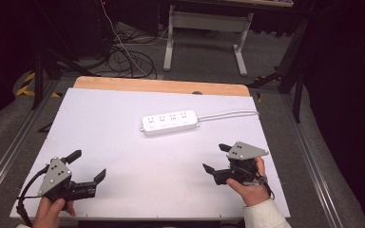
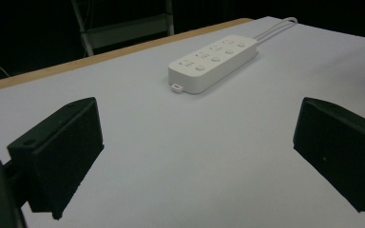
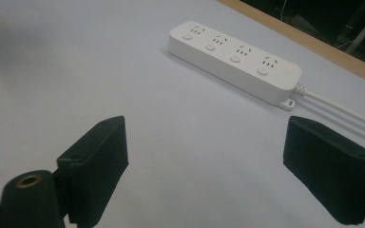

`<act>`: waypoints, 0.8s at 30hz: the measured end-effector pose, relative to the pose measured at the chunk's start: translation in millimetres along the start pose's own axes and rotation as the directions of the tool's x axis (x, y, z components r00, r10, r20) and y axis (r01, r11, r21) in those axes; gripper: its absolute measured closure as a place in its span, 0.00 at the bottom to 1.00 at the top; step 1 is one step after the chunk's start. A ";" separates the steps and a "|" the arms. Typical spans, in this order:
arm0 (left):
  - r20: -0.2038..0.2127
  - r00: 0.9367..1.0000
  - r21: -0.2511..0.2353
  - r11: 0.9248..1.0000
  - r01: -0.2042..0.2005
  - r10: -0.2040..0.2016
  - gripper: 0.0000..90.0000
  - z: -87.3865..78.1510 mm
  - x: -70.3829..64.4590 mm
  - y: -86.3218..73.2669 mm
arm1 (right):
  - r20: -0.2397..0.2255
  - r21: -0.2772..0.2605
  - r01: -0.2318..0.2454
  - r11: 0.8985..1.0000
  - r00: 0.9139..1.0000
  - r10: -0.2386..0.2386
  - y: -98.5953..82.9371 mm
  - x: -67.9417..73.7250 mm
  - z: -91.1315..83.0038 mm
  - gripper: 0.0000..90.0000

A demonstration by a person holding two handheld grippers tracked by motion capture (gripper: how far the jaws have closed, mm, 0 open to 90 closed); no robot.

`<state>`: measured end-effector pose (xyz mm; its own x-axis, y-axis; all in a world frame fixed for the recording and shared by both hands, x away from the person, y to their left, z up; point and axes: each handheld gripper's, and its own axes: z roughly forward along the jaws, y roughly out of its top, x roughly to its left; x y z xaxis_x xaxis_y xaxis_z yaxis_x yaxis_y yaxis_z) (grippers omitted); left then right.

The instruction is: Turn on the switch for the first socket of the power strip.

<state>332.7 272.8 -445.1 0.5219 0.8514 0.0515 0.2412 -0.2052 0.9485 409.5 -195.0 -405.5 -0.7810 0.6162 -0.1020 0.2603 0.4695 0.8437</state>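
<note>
A white power strip [image 1: 170,123] with several sockets and buttons lies flat near the middle of the white table top [image 1: 123,142], its white cable [image 1: 228,114] running off to the right. It also lies ahead of the jaws in the left gripper view [image 2: 214,61] and in the right gripper view [image 3: 235,59]. My left gripper [image 1: 88,165] rests low at the front left, held by a hand, open with nothing between its jaws [image 2: 195,156]. At the front right, my right gripper [image 1: 216,157] is open too and holds nothing [image 3: 204,166]. Both stand well short of the strip.
The table's far edge is bare wood [image 1: 161,85]. Beyond it on the floor are a white table frame [image 1: 209,33] and loose cables [image 1: 128,57]. Metal rails [image 1: 9,152] run along both sides of the table.
</note>
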 end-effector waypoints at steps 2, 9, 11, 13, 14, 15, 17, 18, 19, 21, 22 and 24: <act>-0.001 1.000 0.000 1.000 0.000 0.000 0.04 0.0 -0.1 0.0 | -0.001 0.001 0.004 1.000 1.000 -0.004 2.1 -0.6 -0.1 0.17; -0.002 1.000 0.004 1.000 -0.002 0.002 0.04 0.1 -0.1 0.0 | -0.003 -0.005 0.027 1.000 1.000 -0.027 16.4 -1.9 -0.1 0.17; -0.002 1.000 0.004 1.000 -0.001 0.001 0.03 0.3 0.1 0.0 | -0.002 -0.006 0.030 1.000 1.000 -0.030 20.7 -4.0 0.8 0.17; -0.002 1.000 0.003 1.000 0.001 -0.001 0.03 0.5 0.1 -0.1 | -0.003 -0.007 0.031 0.999 1.000 -0.031 22.3 -4.4 1.0 0.17; -0.002 1.000 0.003 1.000 0.000 0.000 0.03 0.5 0.1 -0.1 | -0.005 -0.008 0.034 0.999 0.999 -0.034 24.5 -4.8 1.2 0.17; -0.002 1.000 0.003 1.000 -0.001 0.001 0.03 0.4 0.1 -0.1 | -0.005 -0.007 0.042 0.999 0.999 -0.042 28.2 -5.8 1.8 0.17; -0.003 1.000 0.003 1.000 0.001 -0.001 0.04 0.5 0.1 -0.1 | -0.002 -0.003 0.047 0.999 0.999 -0.047 32.2 -7.4 2.3 0.17; -0.003 1.000 0.003 1.000 0.001 -0.001 0.04 0.6 0.1 0.0 | -0.002 -0.003 0.047 0.999 0.999 -0.047 32.2 -7.4 2.3 0.17; -0.003 1.000 0.003 1.000 -0.001 0.001 0.04 0.6 0.0 0.0 | -0.002 -0.003 0.050 0.999 0.999 -0.050 36.4 -9.4 3.0 0.17; -0.004 1.000 0.003 1.000 -0.002 0.002 0.04 0.4 -0.2 0.0 | -0.004 -0.001 0.052 0.999 0.999 -0.052 39.8 -11.4 4.2 0.17; -0.003 1.000 0.004 1.000 -0.005 0.005 0.04 0.3 -0.2 0.1 | -0.004 -0.001 0.052 0.999 0.999 -0.052 39.8 -11.4 4.2 0.17; -0.004 1.000 0.005 1.000 -0.005 0.005 0.03 0.1 -0.3 0.1 | -0.001 0.010 0.053 0.999 0.999 -0.053 44.4 -15.1 6.9 0.17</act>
<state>332.6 272.5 -445.0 0.5199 0.8523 0.0575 0.2424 -0.2117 0.9468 436.8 -179.2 -370.1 -0.7940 0.5901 -0.1459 0.2243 0.5075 0.8320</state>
